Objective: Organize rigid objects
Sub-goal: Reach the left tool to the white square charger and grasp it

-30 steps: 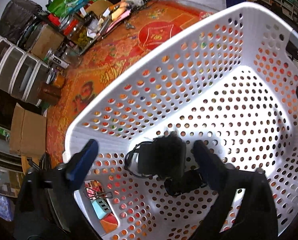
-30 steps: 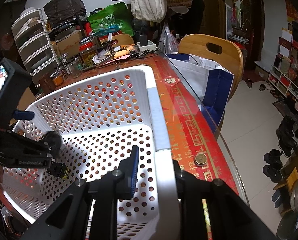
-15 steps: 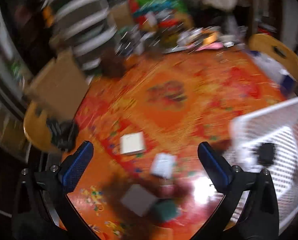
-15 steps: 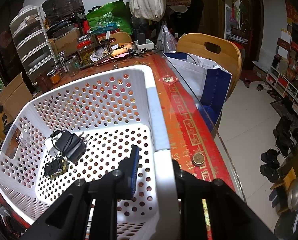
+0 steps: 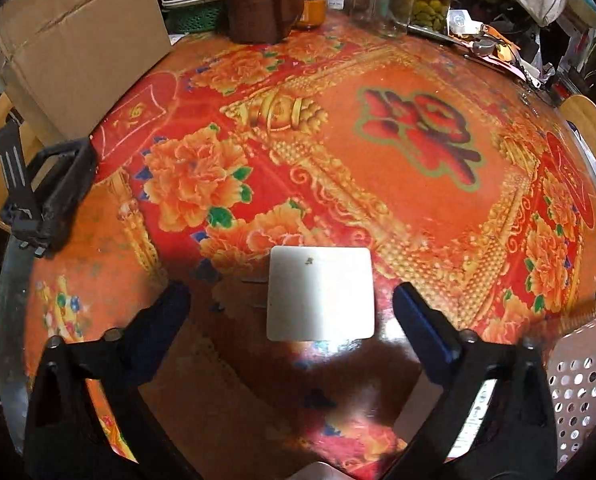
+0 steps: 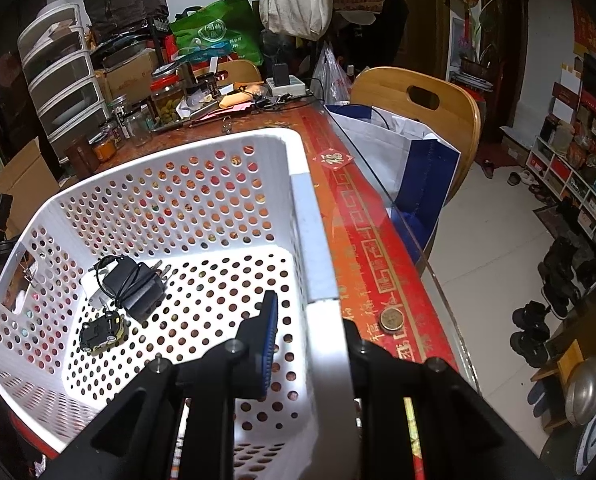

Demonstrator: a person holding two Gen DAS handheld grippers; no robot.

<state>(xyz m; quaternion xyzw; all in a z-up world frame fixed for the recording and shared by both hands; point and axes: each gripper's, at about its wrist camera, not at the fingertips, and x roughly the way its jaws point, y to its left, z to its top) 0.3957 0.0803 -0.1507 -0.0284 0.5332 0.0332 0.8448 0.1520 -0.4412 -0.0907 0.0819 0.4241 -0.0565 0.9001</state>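
A flat white square (image 5: 320,294) lies on the red and orange tablecloth (image 5: 378,152). My left gripper (image 5: 293,312) points down over it; its jaws are closing, the square lies between the blue pads, and neither pad touches it. My right gripper (image 6: 310,340) is shut on the right rim of the white perforated basket (image 6: 302,216), one finger inside the wall and one outside. In the basket lie a black charger with its cable (image 6: 131,284) and a small black and yellow toy car (image 6: 99,330). A corner of the basket (image 5: 578,380) shows in the left wrist view.
A black holder (image 5: 49,196) sits at the table's left edge beside a cardboard box (image 5: 77,36). A brown mug (image 5: 257,4) and glass jars (image 5: 394,4) line the far side. A coin (image 6: 392,319) lies right of the basket, near a wooden chair (image 6: 422,108) holding a white and blue bag (image 6: 410,160).
My left gripper left the charger in the basket, pulled out and swung left across the table to the white square. The right gripper kept still on the rim.
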